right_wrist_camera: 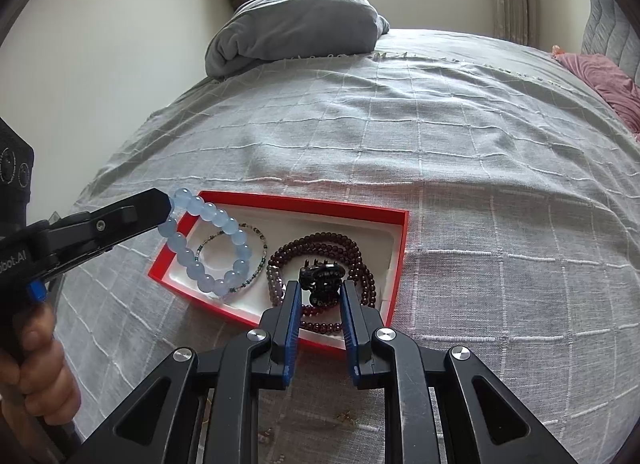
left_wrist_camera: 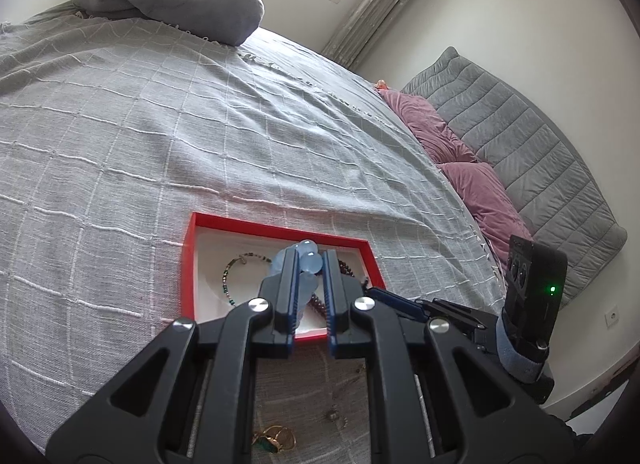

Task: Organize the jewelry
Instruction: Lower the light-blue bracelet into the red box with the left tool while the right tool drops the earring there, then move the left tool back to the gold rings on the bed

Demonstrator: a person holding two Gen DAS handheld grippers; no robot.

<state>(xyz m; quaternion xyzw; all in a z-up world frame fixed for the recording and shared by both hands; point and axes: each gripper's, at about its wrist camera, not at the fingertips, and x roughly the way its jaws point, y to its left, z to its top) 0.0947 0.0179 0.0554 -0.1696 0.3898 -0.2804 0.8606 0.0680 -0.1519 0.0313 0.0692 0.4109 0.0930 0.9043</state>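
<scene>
A red tray [right_wrist_camera: 400, 232] with a white lining lies on the bed; it also shows in the left wrist view [left_wrist_camera: 192, 264]. My left gripper [left_wrist_camera: 306, 260] is shut on a pale blue bead bracelet [right_wrist_camera: 208, 211] and holds it over the tray's left part. Under it lies a thin green-and-gold bead bracelet [right_wrist_camera: 256, 276]. My right gripper [right_wrist_camera: 320, 292] hangs over the tray's right part, its jaws on either side of a black hair claw [right_wrist_camera: 322, 278], which rests above a dark red bead necklace [right_wrist_camera: 320, 244]. Whether the claw is gripped is unclear.
The grey checked bedspread [right_wrist_camera: 440, 143] covers the bed. Gold rings and small loose pieces [left_wrist_camera: 276, 440] lie on it under my left gripper. A folded grey blanket [right_wrist_camera: 296, 23] sits at the far end, pink pillows [left_wrist_camera: 476, 191] on the right.
</scene>
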